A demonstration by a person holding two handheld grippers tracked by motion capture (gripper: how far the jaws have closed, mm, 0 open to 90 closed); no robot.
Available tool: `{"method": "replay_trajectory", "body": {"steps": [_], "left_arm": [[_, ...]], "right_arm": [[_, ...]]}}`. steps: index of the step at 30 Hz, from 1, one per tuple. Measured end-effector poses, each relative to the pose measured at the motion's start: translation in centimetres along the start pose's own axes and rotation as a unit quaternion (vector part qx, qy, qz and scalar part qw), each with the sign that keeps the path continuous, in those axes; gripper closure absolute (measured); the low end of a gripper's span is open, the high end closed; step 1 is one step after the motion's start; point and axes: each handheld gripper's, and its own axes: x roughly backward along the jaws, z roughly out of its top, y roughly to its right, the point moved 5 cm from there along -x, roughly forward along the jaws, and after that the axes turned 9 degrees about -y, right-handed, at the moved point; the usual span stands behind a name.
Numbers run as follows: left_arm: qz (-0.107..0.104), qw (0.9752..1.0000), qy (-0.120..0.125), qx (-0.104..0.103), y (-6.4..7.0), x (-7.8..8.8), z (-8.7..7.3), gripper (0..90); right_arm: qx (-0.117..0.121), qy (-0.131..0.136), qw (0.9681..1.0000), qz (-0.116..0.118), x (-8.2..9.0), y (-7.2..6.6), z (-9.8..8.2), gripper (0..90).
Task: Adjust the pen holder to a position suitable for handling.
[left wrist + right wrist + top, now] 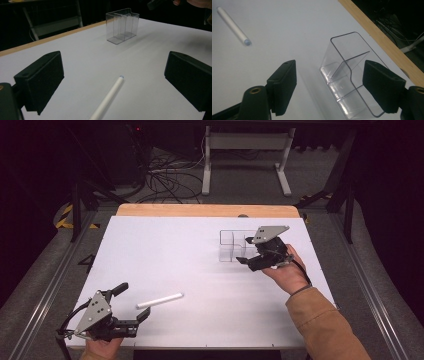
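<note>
White worktop [200, 270]: a matte sheet over a wooden board whose pale edge shows along the far side.
Left tool [131, 304]: at the near left corner, held in a hand [100, 347] at the worktop's near edge; a grey three-cornered plate sits on top and a cable trails from it.
Left tool state: jaws wide apart, nothing between them touching either pad; in the left gripper view the pads [40, 80] stand on either side of the pen's near part.
Pen [160, 300]: white, lying flat on the worktop just beyond the left tool, slanting away to the right; its far end has a small bluish tip, seen in the left gripper view [107, 98] and the right gripper view [234, 25].
Right hand [285, 272]: comes in from the lower right in a tan sleeve [325, 330], holding the right tool.
Right tool [242, 257]: on the far right of the worktop, pointing left toward the box, with a grey plate on top.
Right tool state: jaws open wide and holding nothing; in the right gripper view one pad [283, 86] hangs over bare worktop and the other overlaps the box's near corner; I cannot tell whether it touches.
Box [232, 245]: clear plastic, open-topped, with inner dividers, upright on the far right part of the worktop, well apart from the pen [122, 25] [348, 82].
Floor beyond: cables [170, 180] and a white stand [247, 157] in the dark.
</note>
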Motion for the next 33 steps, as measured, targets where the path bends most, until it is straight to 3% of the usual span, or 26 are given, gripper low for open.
{"method": "replay_trajectory", "body": {"steps": [12, 19, 25, 33], "left_arm": [[-0.001, 1.0000, -0.002, 0.000, 0.0, 0.0, 0.0, 3.2], [-0.001, 1.0000, -0.002, -0.001, 0.0, 0.0, 0.0, 3.3], [-0.003, 1.0000, -0.003, -0.001, 0.0, -0.1, -0.1, 3.3], [-0.004, 1.0000, -0.005, 0.000, -0.1, -0.1, -0.1, 3.3]], "right_arm": [[-0.002, -0.018, 0.9998, 0.005, -1.3, 1.2, 0.4, 30.7], [0.007, -0.035, 0.9994, 0.004, -2.0, 1.6, 0.2, 39.6], [0.028, -0.081, 0.9963, -0.001, -3.5, 2.4, 0.1, 48.4], [0.042, -0.118, 0.9921, -0.003, -5.2, 3.0, 0.2, 54.5]]}}
